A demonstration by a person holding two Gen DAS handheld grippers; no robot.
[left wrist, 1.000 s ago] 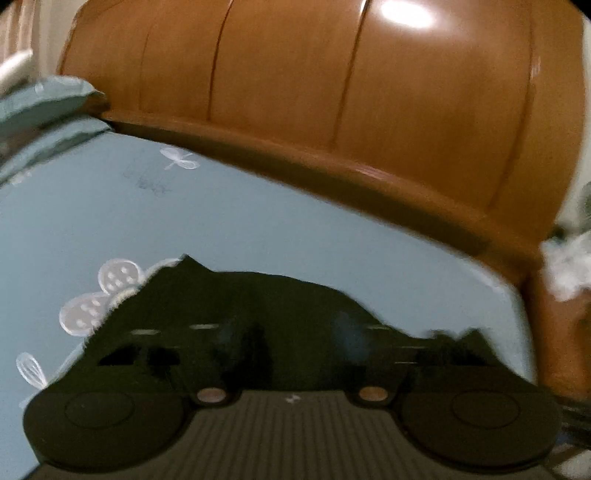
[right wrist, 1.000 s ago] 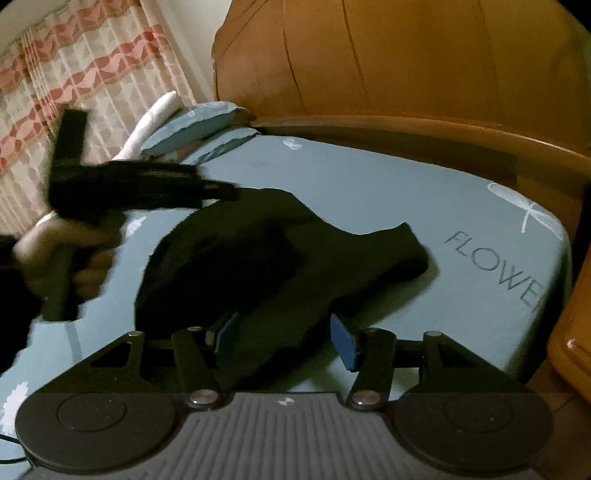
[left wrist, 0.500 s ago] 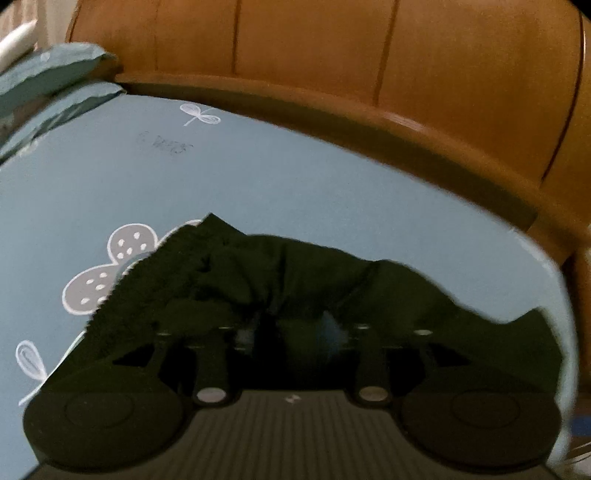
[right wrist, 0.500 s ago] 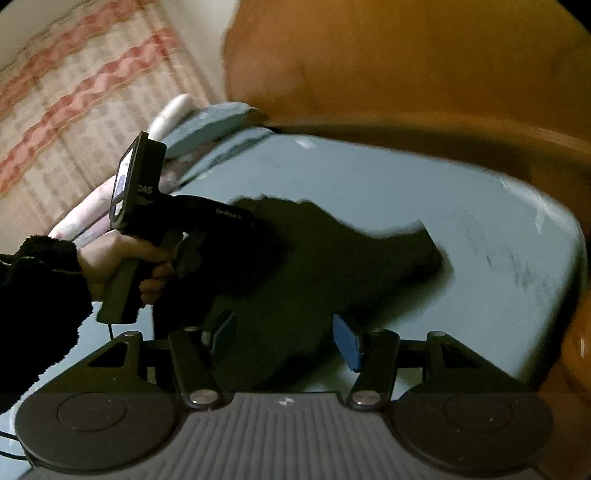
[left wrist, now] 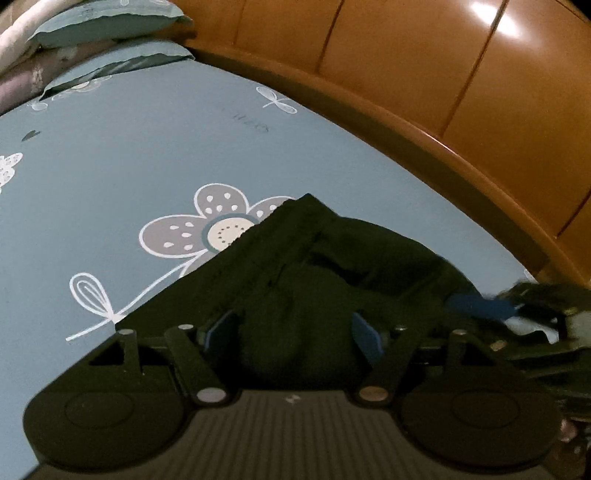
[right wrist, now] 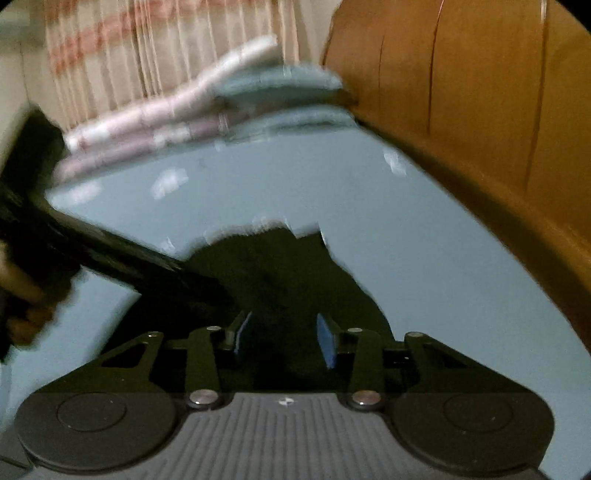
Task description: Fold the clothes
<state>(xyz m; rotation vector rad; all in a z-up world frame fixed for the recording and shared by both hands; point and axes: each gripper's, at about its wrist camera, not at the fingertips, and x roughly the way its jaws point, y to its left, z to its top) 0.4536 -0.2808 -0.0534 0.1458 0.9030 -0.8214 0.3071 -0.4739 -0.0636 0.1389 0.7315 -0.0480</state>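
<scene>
We find the left tool (left wrist: 291, 334) opening over the dark garment (left wrist: 332, 258) on the bed (left wrist: 129, 166); the right tool (right wrist: 284, 338) is closing around cloth without gripping yet. We judge the next move a firm pinch, then folding.

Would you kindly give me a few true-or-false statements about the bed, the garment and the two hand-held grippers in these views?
1. The garment is dark. True.
2. It lies on a plain white sheet. False: the sheet is blue with printed flowers.
3. The left hand-held gripper is clamped shut. False: its jaws are opening, with cloth between them.
4. A wooden headboard stands behind the bed. True.
5. Pillows are stacked at one corner. True.
</scene>
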